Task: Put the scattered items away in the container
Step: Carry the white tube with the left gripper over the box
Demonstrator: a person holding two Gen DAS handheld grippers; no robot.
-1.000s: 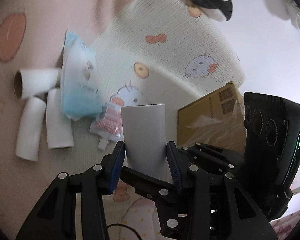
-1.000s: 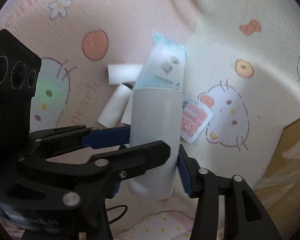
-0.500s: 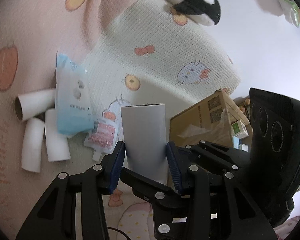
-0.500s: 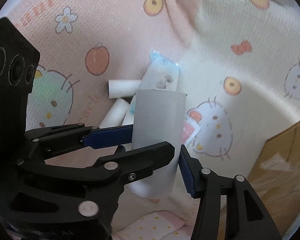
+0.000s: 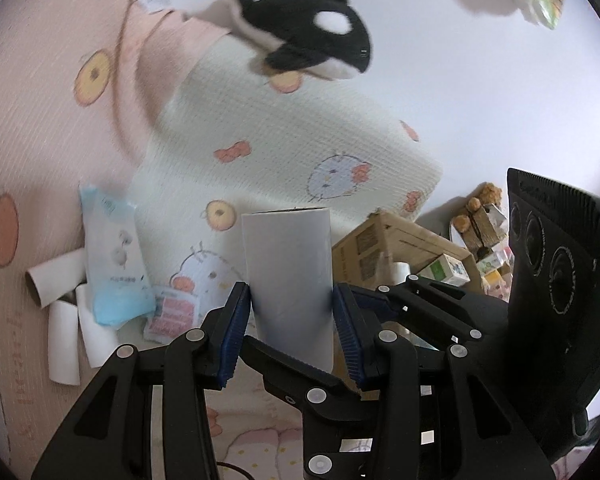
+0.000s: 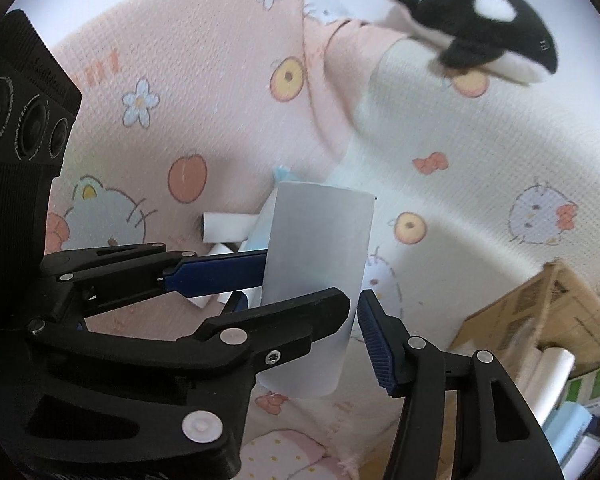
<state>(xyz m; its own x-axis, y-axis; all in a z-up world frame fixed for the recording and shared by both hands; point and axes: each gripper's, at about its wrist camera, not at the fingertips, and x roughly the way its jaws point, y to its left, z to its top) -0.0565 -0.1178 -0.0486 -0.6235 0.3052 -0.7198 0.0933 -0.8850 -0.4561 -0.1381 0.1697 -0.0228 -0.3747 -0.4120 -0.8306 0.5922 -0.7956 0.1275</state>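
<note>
The left gripper (image 5: 288, 300), low in the middle of its view, is clamping a cardboard tube (image 5: 288, 264) between its two blue pads (image 5: 236, 320), which are pressing on the tube's lower sides. The right gripper (image 6: 354, 300) is reaching around the same tube. Its jaws have just been opening, with the tube between them, and its right-hand blue pad (image 6: 374, 340) is standing just clear of the tube's wall. Its other pad is hidden behind a black finger.

This looks like a release by the right gripper that leaves the tube to the left one. To do it well, the right jaws should be opening fully before backing away, so neither pad is dragging the tube askew. The left gripper should be squeezing only lightly, since thin card crushes easily. It should then be carrying the tube over the open cardboard box (image 5: 400, 248), right of centre, and lowering it past the flaps before letting go.

The tube is standing upright in the centre of the frame. It is pale grey-white, smooth and hollow, with an open top rim.

Further out, more tubes (image 5: 60, 312), a blue wipes pack (image 5: 112, 268) and a pink sachet (image 5: 168, 316) are lying together at the lower left on a patterned pink blanket (image 5: 40, 120). A plush orca (image 5: 312, 40) is resting at the top.
</note>
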